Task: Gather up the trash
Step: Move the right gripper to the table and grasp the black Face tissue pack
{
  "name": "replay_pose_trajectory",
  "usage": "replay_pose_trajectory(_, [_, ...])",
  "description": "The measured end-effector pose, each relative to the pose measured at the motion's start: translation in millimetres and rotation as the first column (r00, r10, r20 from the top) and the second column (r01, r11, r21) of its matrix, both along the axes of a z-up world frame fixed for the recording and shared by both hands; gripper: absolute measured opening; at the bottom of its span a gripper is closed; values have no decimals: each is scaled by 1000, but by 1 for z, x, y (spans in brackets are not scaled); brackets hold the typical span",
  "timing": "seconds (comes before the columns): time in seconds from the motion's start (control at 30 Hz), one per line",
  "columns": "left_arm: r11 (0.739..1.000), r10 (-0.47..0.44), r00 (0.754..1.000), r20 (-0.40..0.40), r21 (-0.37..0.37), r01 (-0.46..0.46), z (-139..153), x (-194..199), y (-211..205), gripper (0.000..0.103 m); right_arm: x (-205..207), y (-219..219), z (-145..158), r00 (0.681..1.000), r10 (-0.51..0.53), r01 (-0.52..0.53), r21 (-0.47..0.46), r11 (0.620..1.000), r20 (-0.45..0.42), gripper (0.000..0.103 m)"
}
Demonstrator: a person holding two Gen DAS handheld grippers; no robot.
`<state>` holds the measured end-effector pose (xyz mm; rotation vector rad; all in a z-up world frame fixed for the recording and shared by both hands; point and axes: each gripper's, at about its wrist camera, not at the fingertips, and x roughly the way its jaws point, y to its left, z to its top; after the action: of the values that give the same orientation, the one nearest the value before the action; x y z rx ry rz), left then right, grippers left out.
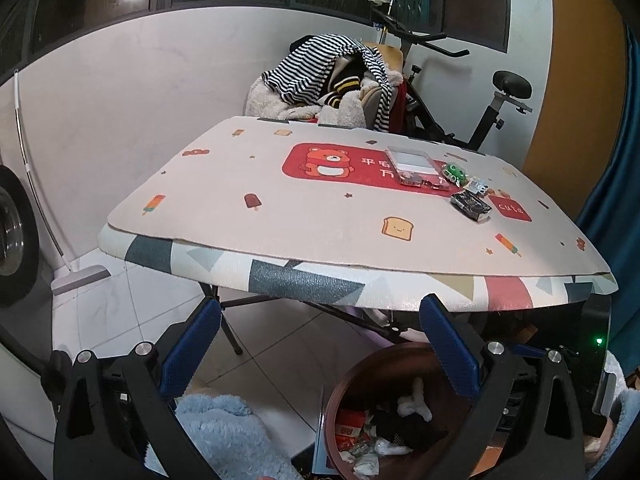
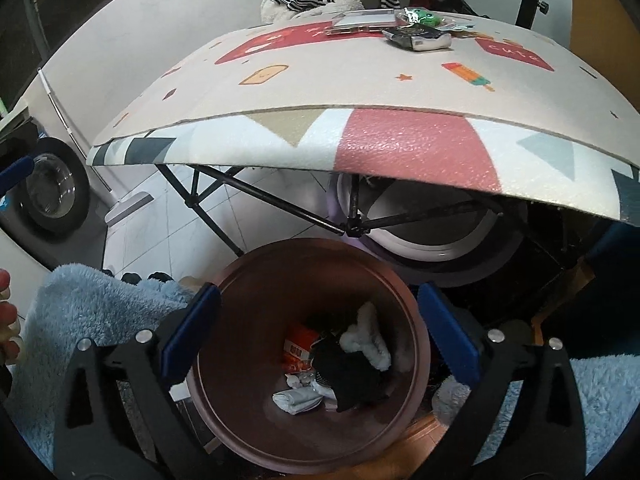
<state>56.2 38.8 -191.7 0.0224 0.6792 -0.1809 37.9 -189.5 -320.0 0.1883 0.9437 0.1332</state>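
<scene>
A brown round trash bin (image 2: 416,320) stands on the floor below the table's front edge, holding tissues, a red wrapper and dark scraps; it also shows in the left wrist view (image 1: 340,384). My right gripper (image 2: 318,312) is open and empty, right above the bin's mouth. My left gripper (image 1: 320,320) is open and empty, held below the table's front edge, left of the bin. On the table (image 1: 280,216) lie a black wrapper (image 1: 471,205), a clear plastic case (image 1: 416,168), a green toy (image 1: 456,172) and small bits (image 1: 478,186).
The folding table has black crossed legs (image 2: 280,204) underneath. A chair piled with striped clothes (image 1: 332,76) and an exercise bike (image 1: 480,120) stand behind it. A washing machine (image 2: 52,196) is at the left. Blue fluffy fabric (image 2: 100,312) lies beside the bin.
</scene>
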Motion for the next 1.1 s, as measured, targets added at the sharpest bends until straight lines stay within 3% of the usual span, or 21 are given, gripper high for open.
replay_pose_trajectory(0.27, [1000,-1,1000,29,3,1,8,6,-2,97,-1,0,12,999,-13,15,-43,999,52,97])
replay_pose_trajectory(0.57, [1000,-4,999,50,-3,4,16,26,-8,97,8,-17,27,996,-39,39,11,999,75,97])
replay_pose_trajectory(1.1, [1000,15,994,105,-21,-13,30,80,-24,97,81,-73,69,993,-37,40,-29,999,111,97])
